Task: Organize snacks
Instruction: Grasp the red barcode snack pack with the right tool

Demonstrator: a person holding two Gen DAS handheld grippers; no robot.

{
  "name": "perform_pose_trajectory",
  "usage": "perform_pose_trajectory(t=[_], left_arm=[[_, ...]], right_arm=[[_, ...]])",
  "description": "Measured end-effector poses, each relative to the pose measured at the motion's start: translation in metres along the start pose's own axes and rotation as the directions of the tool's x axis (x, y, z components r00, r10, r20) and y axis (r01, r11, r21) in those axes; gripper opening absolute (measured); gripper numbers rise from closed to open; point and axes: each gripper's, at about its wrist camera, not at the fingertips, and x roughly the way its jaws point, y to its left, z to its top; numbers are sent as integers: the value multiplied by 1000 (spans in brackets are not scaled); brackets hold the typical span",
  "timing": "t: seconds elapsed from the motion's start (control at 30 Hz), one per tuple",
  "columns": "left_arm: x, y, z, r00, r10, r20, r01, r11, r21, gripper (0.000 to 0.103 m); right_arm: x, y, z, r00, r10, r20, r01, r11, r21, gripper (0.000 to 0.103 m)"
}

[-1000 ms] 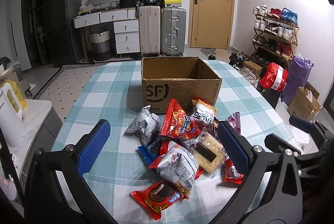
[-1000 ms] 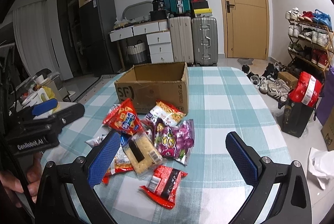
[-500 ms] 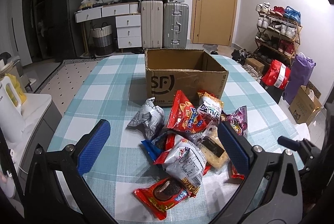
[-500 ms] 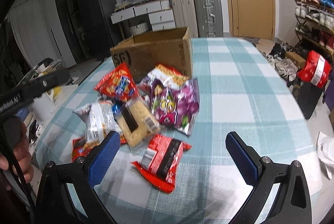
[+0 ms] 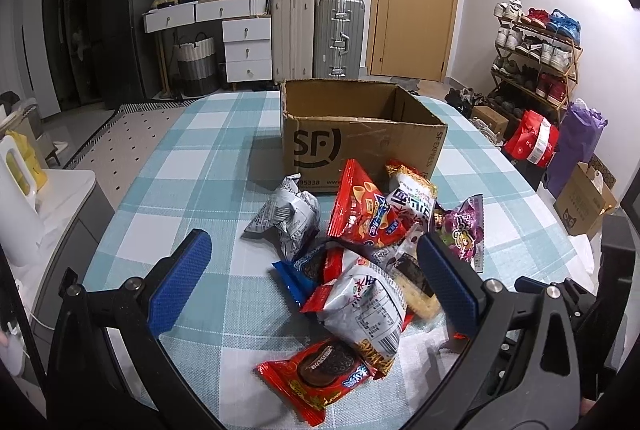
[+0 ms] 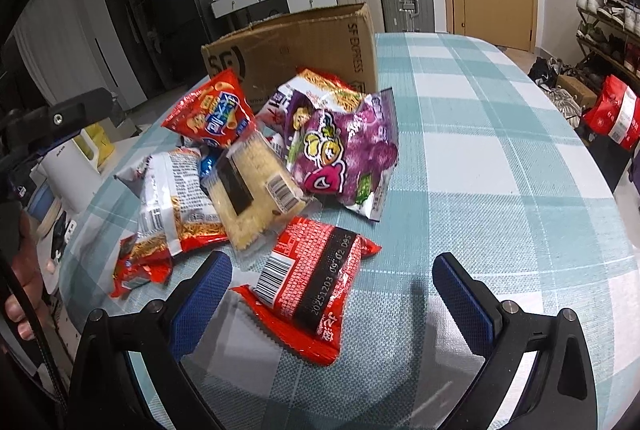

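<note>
A pile of snack packets lies on the checked tablecloth in front of an open cardboard box, also in the right wrist view. My left gripper is open and empty, over the pile's near side, above a silver noodle bag and a red cookie packet. My right gripper is open and empty, its fingers straddling a red packet lying face down. Behind it lie a cracker pack and a purple candy bag.
The table has bare cloth to the right of the pile. A white kettle stands on a side unit at left. Suitcases, drawers and a shoe rack stand beyond the table.
My right gripper has dropped lower and closer to the pile, now framing the red packet. My left gripper has moved slightly forward toward the pile. The packets have not moved.
</note>
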Motion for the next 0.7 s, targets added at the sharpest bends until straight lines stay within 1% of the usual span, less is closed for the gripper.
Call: perform_pose_trajectory(t=[0.23, 0.3, 0.33, 0.37, 0.4, 0.43, 0.47, 0.5, 0.53, 0.6, 0.7], left_arm=[[6, 4, 0, 1000, 1, -9, -1, 1000, -6, 102], [5, 5, 0, 1000, 0, -10, 0, 1000, -8, 102], [6, 5, 0, 1000, 1, -11, -1, 1000, -8, 102], [5, 5, -1, 1000, 3, -10, -3, 1000, -8, 102], [6, 5, 0, 1000, 3, -10, -3, 1000, -9, 102], [6, 5, 0, 1000, 2, -9, -3, 1000, -9, 102], [5, 5, -1, 1000, 5, -8, -5, 1000, -8, 102], [6, 5, -1, 1000, 7, -7, -7, 1000, -9, 102], [5, 6, 0, 1000, 7, -7, -7, 1000, -10, 102], [6, 6, 0, 1000, 8, -8, -8, 1000, -9, 102], [4, 6, 1, 1000, 8, -3, -8, 1000, -5, 102]], right_arm=[[7, 3, 0, 1000, 3, -19, -3, 1000, -14, 103], [8, 5, 0, 1000, -4, -20, 3, 1000, -21, 101], [10, 5, 0, 1000, -11, -21, 11, 1000, -25, 97], [11, 6, 0, 1000, -17, -24, 16, 999, -30, 83], [14, 6, 1, 999, -17, -37, 15, 999, -35, 73], [15, 7, 1, 999, -15, -41, 13, 999, -37, 73], [16, 8, 1, 999, -15, -37, 13, 999, -44, 68], [16, 9, 1, 999, 8, -36, -9, 999, -51, 61], [16, 10, 1, 999, 22, -41, -24, 998, -60, 52], [17, 11, 2, 999, 18, -43, -21, 997, -70, 46], [15, 4, 3, 998, 46, -40, -47, 998, -35, 45]])
